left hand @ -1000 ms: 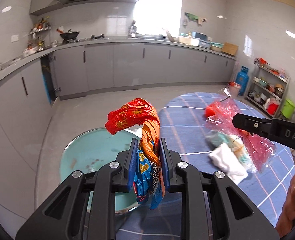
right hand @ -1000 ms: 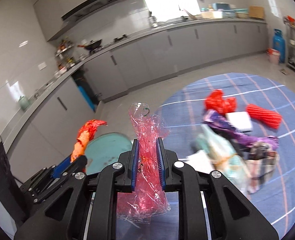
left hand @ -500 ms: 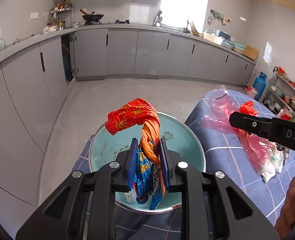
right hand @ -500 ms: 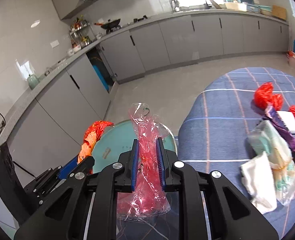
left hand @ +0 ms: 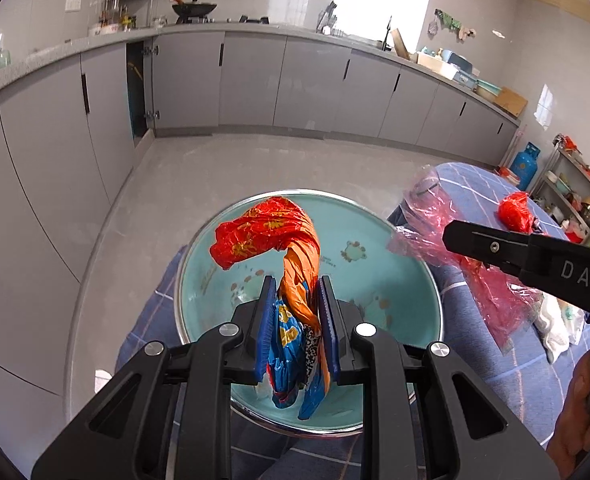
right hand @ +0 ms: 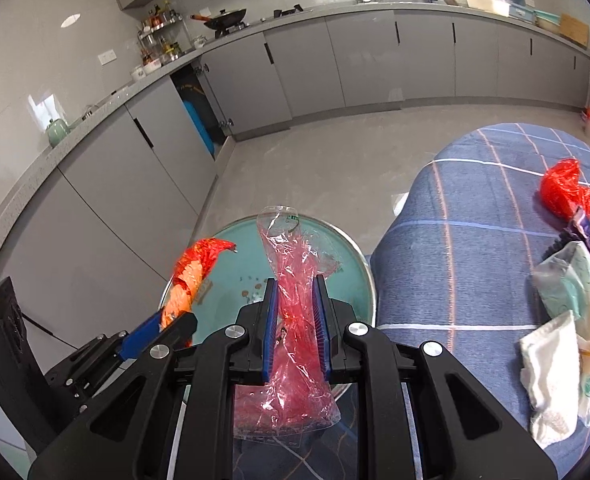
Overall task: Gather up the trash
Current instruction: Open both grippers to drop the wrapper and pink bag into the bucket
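My left gripper (left hand: 295,300) is shut on a crumpled red, orange and blue snack wrapper (left hand: 271,232) and holds it above a teal enamel basin (left hand: 399,276). My right gripper (right hand: 294,300) is shut on a clear pink plastic bag (right hand: 295,280), also over the basin (right hand: 231,268). The right gripper and its bag (left hand: 491,288) show at the right of the left wrist view. The left gripper with the wrapper (right hand: 199,268) shows at the lower left of the right wrist view.
A round table with a blue checked cloth (right hand: 475,248) lies to the right, bearing a red bag (right hand: 565,194), a purple wrapper (right hand: 587,232) and white tissue and packets (right hand: 563,320). Grey kitchen cabinets (left hand: 255,80) line the far walls across bare floor.
Both grippers have swung left from the table to above the teal basin, each still holding its piece of trash. The basin now sits directly under them.
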A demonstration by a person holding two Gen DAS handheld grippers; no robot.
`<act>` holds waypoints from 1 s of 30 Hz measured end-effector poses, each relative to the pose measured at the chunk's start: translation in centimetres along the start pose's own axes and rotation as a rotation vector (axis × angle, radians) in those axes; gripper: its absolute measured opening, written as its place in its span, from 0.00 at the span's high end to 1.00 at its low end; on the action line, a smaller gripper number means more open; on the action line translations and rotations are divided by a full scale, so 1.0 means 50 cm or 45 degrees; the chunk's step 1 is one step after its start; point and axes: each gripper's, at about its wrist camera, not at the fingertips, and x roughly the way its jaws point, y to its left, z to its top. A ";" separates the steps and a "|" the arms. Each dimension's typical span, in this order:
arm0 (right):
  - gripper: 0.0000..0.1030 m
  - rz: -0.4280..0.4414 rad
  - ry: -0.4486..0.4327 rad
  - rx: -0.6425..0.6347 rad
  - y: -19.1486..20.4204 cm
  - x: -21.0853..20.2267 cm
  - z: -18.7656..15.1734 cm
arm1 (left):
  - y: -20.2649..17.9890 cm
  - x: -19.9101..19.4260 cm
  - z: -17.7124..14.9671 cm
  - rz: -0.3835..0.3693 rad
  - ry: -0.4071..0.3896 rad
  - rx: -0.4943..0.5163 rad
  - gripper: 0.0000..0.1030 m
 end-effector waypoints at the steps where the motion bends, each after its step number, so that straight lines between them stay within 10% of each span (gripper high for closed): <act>1: 0.82 -0.005 0.005 -0.005 0.001 0.005 0.000 | 0.003 0.007 0.000 -0.005 0.009 -0.006 0.79; 20: 0.71 -0.003 0.107 -0.015 0.003 0.083 -0.013 | -0.004 0.076 -0.004 0.008 0.107 0.007 0.76; 23: 0.46 0.006 0.085 0.002 0.000 0.073 -0.010 | -0.003 0.068 -0.005 0.029 0.090 0.007 0.47; 30: 0.45 -0.016 -0.034 -0.008 -0.006 0.004 0.002 | -0.001 0.013 0.005 0.127 -0.030 -0.022 0.27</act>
